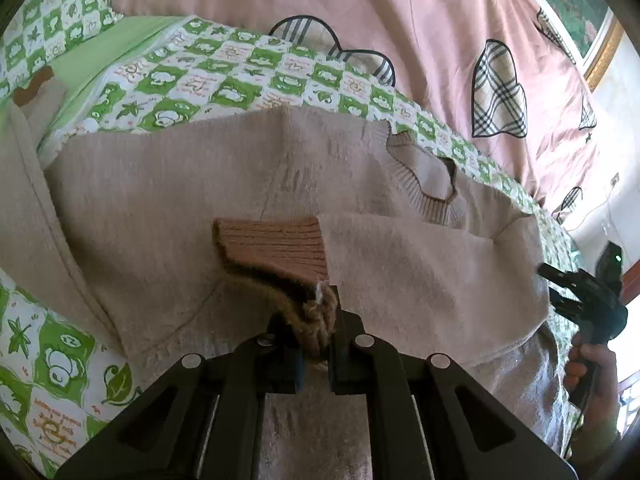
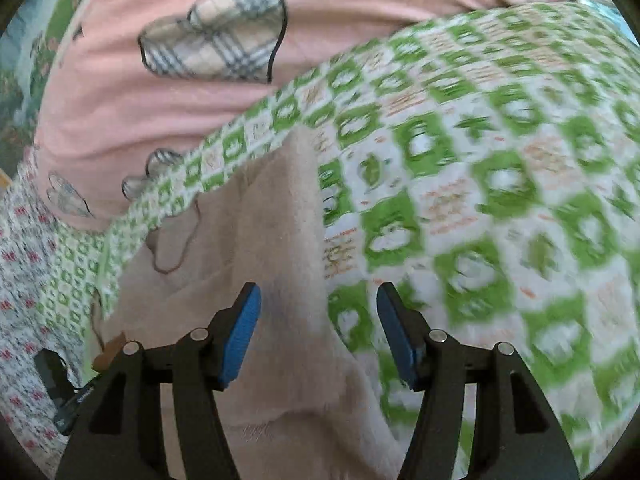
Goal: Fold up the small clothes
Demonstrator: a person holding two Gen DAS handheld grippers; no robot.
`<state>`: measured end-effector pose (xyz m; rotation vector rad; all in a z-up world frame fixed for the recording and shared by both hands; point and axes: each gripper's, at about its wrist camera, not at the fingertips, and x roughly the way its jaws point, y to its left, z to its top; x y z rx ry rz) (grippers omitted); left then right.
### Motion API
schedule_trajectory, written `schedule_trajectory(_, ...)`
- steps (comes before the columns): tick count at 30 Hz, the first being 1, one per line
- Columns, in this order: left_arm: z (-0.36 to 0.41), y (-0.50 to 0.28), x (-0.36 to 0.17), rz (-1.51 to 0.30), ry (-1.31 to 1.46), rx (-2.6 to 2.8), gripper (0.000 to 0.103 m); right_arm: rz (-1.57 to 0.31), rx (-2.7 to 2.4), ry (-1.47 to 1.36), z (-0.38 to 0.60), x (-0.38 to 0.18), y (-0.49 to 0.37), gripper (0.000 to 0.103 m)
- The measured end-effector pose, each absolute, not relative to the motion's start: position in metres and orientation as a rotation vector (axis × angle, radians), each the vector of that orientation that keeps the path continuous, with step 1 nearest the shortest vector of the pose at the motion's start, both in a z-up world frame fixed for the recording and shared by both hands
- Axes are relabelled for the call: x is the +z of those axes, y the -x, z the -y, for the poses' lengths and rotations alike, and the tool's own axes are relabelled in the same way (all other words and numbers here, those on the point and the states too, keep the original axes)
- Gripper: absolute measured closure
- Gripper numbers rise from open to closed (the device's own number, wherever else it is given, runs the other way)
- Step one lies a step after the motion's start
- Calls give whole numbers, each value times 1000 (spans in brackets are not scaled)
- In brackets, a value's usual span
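A small beige knit sweater (image 1: 168, 184) lies spread on a green-and-white checked bedsheet (image 1: 224, 76). Its neckline (image 1: 424, 184) points to the right. My left gripper (image 1: 318, 332) is shut on the brown ribbed cuff (image 1: 276, 244) of a sleeve, which lies folded across the sweater's front. My right gripper (image 2: 318, 320) is open and empty, its blue pads (image 2: 240, 332) spread over the sweater's edge (image 2: 256, 240) and the sheet (image 2: 480, 184). It also shows in the left wrist view (image 1: 560, 284), at the sweater's right side, held by a hand.
A pink quilt (image 1: 400, 20) with plaid heart patches lies bunched along the far side of the bed. A checked pillow (image 1: 52, 12) sits at the far left. A floral-sleeved arm (image 2: 24, 320) shows at the left of the right wrist view.
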<state>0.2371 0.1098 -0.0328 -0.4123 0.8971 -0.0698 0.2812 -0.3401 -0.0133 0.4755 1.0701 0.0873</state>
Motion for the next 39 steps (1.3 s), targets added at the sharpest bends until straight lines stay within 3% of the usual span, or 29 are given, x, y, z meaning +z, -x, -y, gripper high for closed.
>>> schedule_trajectory(1,-108,-237,-33,-896,407,-67,96,-1084,100,-452,334,-19,-288,41)
schedule_trajectory(2,-108,-236,-31,-891,403,-70,96,-1089,121,-420,329,-22,-293,56)
schedule_trajectory(3,-106,-236,-28,-885,397,-76,96,-1083,135,-401,329,-21,-294,82)
schedule_trajectory(4,-104,-237,-24,-874,395,-87,96,-1070,126,-400,334,-16,-296,94)
schedule_trajectory(8,-87,-242,-10,-812,366,-146,96,-1012,78,-424,365,-3,-296,95)
schedule_trajectory(13,-84,-248,-30,-873,349,-137,94,-1097,34,-351,361,-24,-302,91)
schedule_trajectory(16,-89,-240,-34,-887,358,-132,89,-1037,-80,-311,357,-3,-287,76)
schedule_trajectory(19,-93,-234,-36,-896,364,-124,87,-948,40,-307,331,21,-265,68)
schedule_trajectory(20,-93,-233,-37,-898,361,-120,86,-953,111,-305,320,21,-261,60)
schedule_trajectory(22,-94,-229,-36,-900,357,-114,85,-1013,142,-287,307,8,-257,54)
schedule_trajectory(25,-101,-214,-30,-898,341,-100,81,-1073,49,-266,316,-12,-252,55)
schedule_trajectory(29,-125,-191,-18,-886,352,-63,76,-1007,71,-356,319,15,-232,53)
schedule_trajectory(31,-147,-183,-7,-860,365,-15,57,-970,112,-361,313,30,-216,48)
schedule_trajectory(34,-195,-179,7,-820,398,93,36,-958,170,-374,297,37,-205,42)
schedule_trajectory(39,-279,-196,14,-818,463,288,29,-1006,236,-415,269,29,-191,42)
